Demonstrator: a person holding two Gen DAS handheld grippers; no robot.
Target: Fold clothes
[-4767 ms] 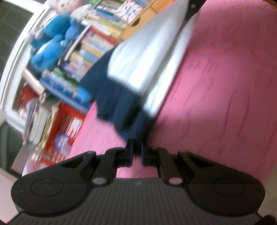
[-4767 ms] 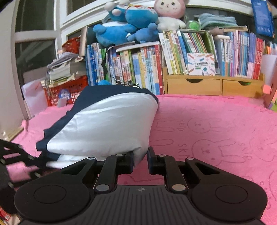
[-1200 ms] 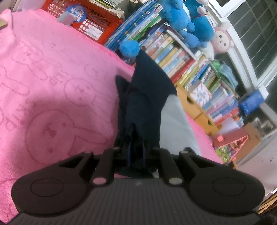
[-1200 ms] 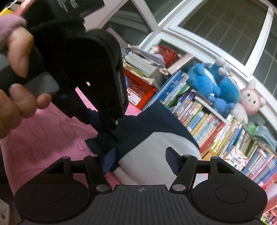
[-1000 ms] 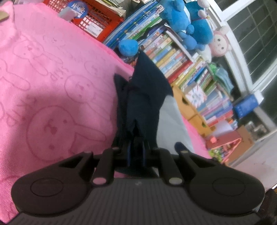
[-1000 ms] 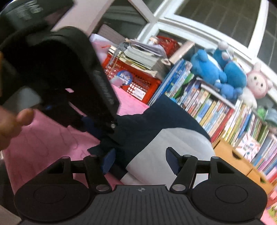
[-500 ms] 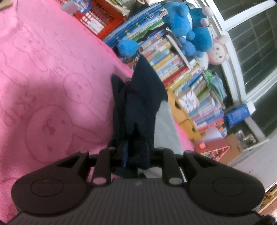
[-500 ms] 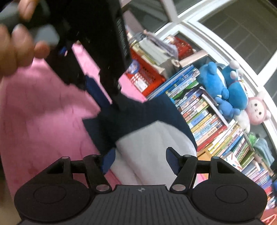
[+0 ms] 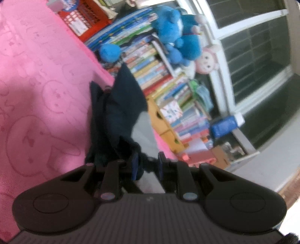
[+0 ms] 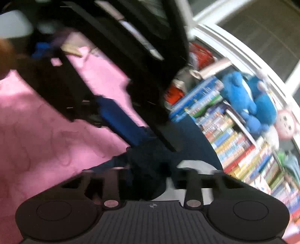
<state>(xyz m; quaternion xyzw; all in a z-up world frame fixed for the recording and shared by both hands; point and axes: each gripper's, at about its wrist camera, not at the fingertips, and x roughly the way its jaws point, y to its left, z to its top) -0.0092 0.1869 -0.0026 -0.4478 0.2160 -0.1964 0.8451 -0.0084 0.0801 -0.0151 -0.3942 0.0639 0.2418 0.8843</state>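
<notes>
A navy and white garment lies bunched on the pink rabbit-print towel. My left gripper is at its near end. Its jaws are opening, and a lump of navy cloth sits against the left pad with a gap to the right pad. In the blurred right wrist view, my right gripper is closing on the same navy bunch of the garment, which fills the space between its jaws. The left gripper's black body looms just above and ahead, with its blue pad reaching down to the cloth.
Behind the towel stands a row of books with blue plush toys and a pink one on top. A red basket sits at the far left, wooden drawers under the books and a window behind.
My right jaws went from wide apart to nearly together around the navy cloth. My left jaws parted a little. In the right wrist view the left gripper has come closer and the view has rolled.
</notes>
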